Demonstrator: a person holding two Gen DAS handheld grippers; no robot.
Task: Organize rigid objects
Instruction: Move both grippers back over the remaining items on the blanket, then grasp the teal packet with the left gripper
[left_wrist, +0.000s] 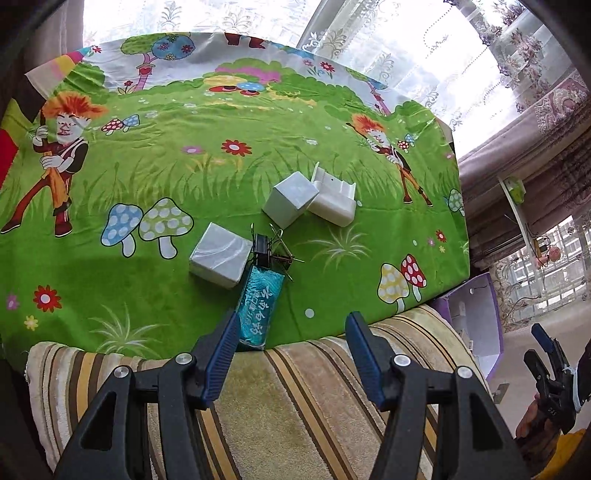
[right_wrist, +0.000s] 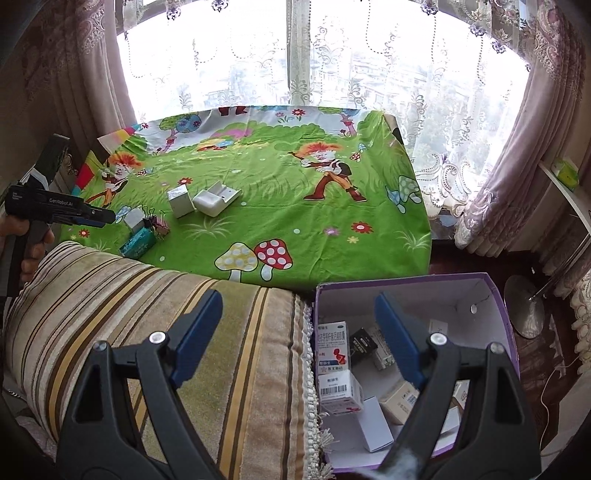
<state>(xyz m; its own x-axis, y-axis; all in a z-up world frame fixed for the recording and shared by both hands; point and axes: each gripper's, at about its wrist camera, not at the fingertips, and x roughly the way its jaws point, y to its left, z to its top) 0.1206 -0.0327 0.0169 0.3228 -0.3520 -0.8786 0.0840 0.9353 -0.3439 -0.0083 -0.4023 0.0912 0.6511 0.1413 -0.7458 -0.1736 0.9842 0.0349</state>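
Lace-curtained windows (right_wrist: 332, 66) back the scene, with a tabletop (left_wrist: 258, 129) under a bright green cartoon cloth and a striped cushion (left_wrist: 295, 406) along its near edge.

Left gripper (left_wrist: 291, 336): jaws wide apart, nothing between them, held above the cushion and facing the cluster of items on the cloth. In the left wrist view that cluster occupies the centre:
- a teal packet (left_wrist: 260, 306) with white lettering lies at the near cloth edge, just beside the left finger's tip;
- a white cube box (left_wrist: 221, 254) sits at about 10 o'clock from the packet, touching or nearly touching it;
- black binder clips (left_wrist: 271, 247) lie at 12 o'clock from the packet, against the cube's right side;
- a second white cube box (left_wrist: 291, 199), tilted, stands farther back at 1 o'clock;
- a white open-topped holder (left_wrist: 334, 199) rests against that second cube at its 3 o'clock.

Right gripper (right_wrist: 299, 317): jaws wide apart, empty, positioned over the junction of cushion and a purple cardboard box (right_wrist: 506, 314). The box stands off the near right corner of the tabletop, at 3 o'clock from the cushion. Inside it lie a medicine carton (right_wrist: 334, 365) with red and blue print, a small black box (right_wrist: 364, 345), and several white and beige cartons (right_wrist: 399, 400), loosely piled.
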